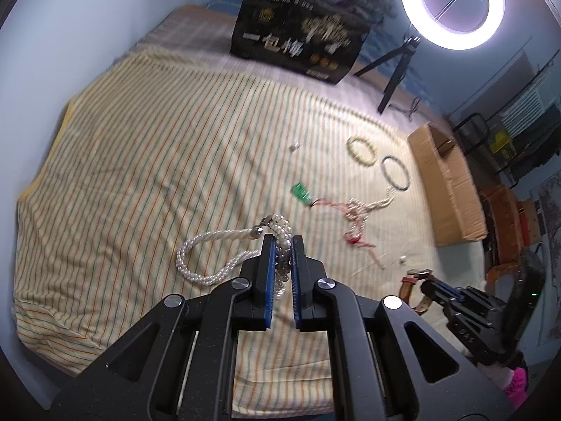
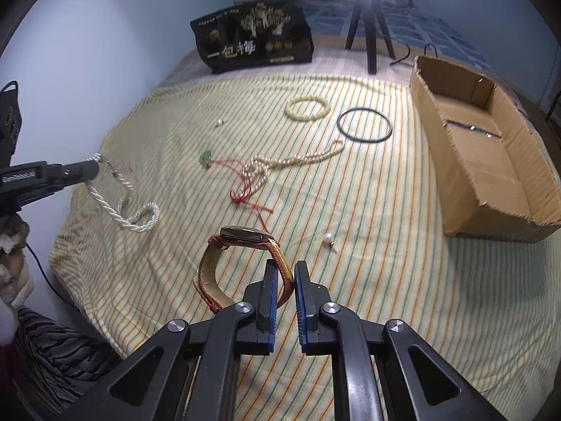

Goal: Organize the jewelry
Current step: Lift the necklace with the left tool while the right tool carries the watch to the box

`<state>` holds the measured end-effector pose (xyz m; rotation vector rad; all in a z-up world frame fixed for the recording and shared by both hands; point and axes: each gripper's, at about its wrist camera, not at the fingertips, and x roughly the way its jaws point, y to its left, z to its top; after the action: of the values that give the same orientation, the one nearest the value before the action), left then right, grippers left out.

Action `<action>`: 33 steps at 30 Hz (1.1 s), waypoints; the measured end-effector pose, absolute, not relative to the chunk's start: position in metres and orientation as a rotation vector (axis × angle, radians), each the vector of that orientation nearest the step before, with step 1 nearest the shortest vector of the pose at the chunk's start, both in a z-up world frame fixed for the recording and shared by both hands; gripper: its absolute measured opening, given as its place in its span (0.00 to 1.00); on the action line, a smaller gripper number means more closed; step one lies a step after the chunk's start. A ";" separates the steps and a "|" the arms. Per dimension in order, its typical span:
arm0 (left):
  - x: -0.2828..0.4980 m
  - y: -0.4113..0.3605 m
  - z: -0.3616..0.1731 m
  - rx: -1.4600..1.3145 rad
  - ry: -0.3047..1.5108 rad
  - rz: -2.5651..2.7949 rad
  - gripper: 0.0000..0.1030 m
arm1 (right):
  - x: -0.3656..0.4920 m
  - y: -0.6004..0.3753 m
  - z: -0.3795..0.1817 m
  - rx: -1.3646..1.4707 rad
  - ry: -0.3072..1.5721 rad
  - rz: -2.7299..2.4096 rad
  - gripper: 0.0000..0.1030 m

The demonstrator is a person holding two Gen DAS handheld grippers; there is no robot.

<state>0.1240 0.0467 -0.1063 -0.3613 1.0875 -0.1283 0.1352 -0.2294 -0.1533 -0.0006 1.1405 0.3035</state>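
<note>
Upright watch (image 2: 242, 259) in right claw (image 2: 284, 273)

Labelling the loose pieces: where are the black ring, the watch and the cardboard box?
black ring (image 2: 364, 142): right wrist view, near rim.
watch (image 2: 245, 235): right wrist view, case edge.
cardboard box (image 2: 466, 165): right wrist view, near side wall.

We see a striped bedsheet (image 2: 350, 263) covering the bed. At its far edge stand a black printed bag (image 2: 254, 37) and a ring light (image 1: 452, 3) on its tripod (image 2: 368, 24).

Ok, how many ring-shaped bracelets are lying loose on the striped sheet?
2. The pale beaded bracelet lies toward the far side; the thin black bangle lies just right of it, nearer the cardboard box. None seem hidden.
</note>
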 end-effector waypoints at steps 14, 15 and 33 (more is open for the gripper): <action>0.119 0.021 -0.040 -0.334 0.947 -0.212 0.06 | 0.139 -0.265 -0.121 0.024 1.039 0.233 0.07; 0.120 0.017 -0.037 -0.330 0.941 -0.218 0.06 | 0.138 -0.269 -0.118 0.026 1.031 0.226 0.07; 0.161 -0.069 0.011 -0.315 0.861 -0.381 0.06 | 0.150 -0.345 -0.081 0.114 0.932 0.088 0.07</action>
<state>0.1611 -0.0688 0.0114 -0.3151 0.8606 -0.3806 0.1495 -0.3453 -0.0806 0.1139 0.9316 0.0884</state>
